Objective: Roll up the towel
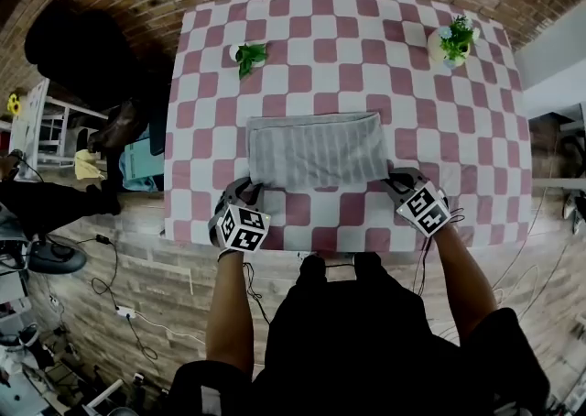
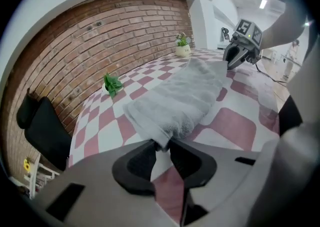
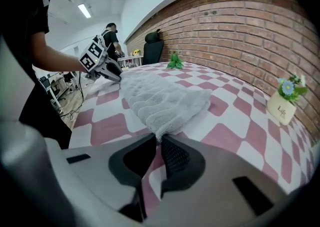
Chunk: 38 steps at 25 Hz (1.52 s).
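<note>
Clenched on the towel at its near corners, left tongs and right tongs held; I judged rolling forward evenly came next.

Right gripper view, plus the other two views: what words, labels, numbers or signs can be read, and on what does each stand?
"Life": on the small cream ceramic plant pot, in the right gripper view.
That pot's print in the left gripper view and the head view: too small to read.
Black-and-white marker cube: square patterns only, no letters.
Nothing else is legible.
</note>
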### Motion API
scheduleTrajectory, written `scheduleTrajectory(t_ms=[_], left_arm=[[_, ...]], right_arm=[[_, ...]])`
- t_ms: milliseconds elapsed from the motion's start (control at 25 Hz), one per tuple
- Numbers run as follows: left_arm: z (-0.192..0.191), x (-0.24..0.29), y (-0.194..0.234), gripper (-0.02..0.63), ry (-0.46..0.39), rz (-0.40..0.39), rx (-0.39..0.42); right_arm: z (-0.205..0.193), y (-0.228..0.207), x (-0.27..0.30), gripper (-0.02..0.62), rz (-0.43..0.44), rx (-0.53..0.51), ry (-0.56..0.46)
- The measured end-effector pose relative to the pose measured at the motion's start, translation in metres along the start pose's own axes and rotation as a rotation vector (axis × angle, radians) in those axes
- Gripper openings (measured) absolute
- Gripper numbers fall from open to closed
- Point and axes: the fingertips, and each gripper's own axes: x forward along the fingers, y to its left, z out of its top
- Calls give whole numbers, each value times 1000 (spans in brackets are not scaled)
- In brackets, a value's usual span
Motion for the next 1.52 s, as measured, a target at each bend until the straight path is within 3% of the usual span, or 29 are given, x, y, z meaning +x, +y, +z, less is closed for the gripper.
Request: scheduleTrajectory(t_ms=[240, 400, 600, 840, 1040, 1240, 1360, 1520], left_arm=[[33, 26, 28, 77, -35, 17, 170], [51, 45, 49, 78, -61, 7, 203], [78, 68, 74, 77, -83, 16, 292], [111, 96, 97, 80, -127, 4, 402], [110, 94, 109, 104, -191, 12, 308], [84, 57, 103, 227, -254, -25, 174], [77, 20, 80, 259, -320, -64, 125], [72, -24, 23, 264, -369, -128, 120]], right_arm=[[-4, 34, -7, 34, -37, 70, -17], [0, 67, -4, 34, -49, 103, -26], [23, 105, 4, 34, -28, 169, -77], [59, 149, 32, 31, -22, 157, -104], [80, 182, 56, 41, 8, 145, -86], [71, 191, 39, 156, 12, 102, -125], [66, 174, 9, 167, -66, -28, -165], [48, 129, -17, 181, -153, -262, -104]])
